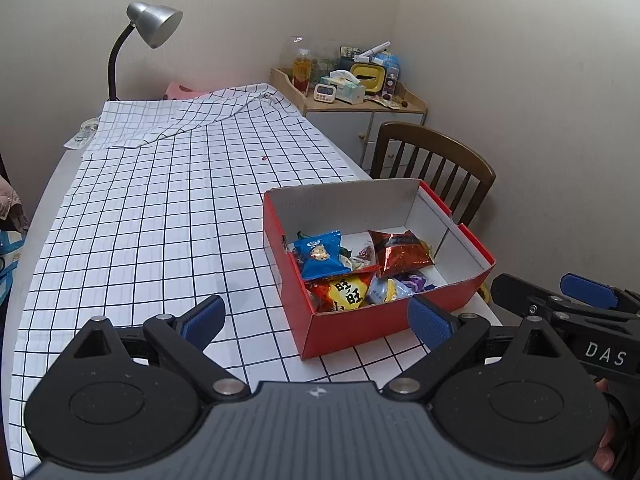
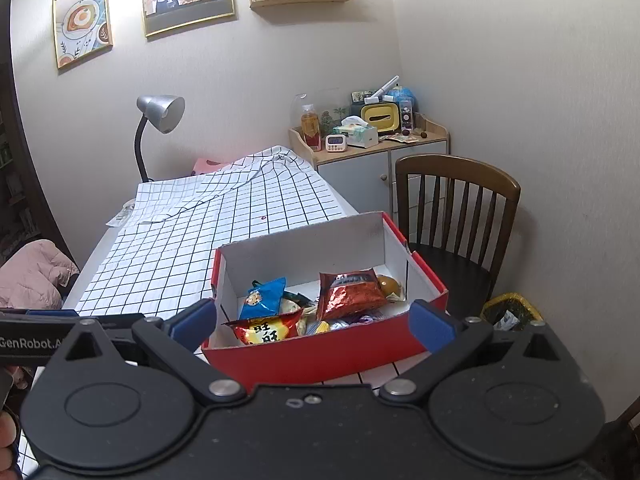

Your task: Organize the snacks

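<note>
Table (image 1: pixel 52 184), checked cloth (image 1: pixel 160 208), red snack box (image 1: pixel 360 328), perhaps papers (image 1: pixel 82 136)

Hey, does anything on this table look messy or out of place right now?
Yes. The checkered tablecloth is folded back and rumpled at its far end by the desk lamp, baring the tabletop corner. A small red spot marks the cloth. The snacks sit inside the red box.

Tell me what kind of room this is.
Probably a home dining corner: a table with a checked tablecloth, a wooden chair pulled up, framed food pictures on the wall.
</note>
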A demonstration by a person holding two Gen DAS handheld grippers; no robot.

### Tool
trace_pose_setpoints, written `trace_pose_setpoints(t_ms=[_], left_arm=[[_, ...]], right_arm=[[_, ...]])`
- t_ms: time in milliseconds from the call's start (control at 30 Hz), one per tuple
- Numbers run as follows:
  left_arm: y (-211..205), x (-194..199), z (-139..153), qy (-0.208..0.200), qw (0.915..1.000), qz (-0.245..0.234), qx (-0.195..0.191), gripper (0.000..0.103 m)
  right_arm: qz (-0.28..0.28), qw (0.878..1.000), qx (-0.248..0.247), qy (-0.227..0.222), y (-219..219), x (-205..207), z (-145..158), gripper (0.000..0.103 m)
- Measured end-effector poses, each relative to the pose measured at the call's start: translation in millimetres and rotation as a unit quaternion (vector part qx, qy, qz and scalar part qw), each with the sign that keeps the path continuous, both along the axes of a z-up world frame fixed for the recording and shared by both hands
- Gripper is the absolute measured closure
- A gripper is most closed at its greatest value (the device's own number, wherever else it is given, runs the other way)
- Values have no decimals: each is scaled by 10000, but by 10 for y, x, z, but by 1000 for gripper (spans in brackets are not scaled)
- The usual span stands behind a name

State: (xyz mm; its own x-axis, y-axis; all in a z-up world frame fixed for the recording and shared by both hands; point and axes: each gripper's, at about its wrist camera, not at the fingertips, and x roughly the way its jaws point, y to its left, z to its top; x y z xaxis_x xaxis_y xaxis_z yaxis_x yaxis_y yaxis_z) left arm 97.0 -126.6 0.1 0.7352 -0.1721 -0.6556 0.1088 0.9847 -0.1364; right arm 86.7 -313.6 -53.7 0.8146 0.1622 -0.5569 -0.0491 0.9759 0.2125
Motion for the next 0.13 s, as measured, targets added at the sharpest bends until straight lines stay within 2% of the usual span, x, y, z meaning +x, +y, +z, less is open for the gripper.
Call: trace_pose_setpoints(t_ms=[133], left_arm=[[49,-17,-30,80,10000,36,-13,5]], right_arm=[[37,10000,13,45,38,9,-20,0]])
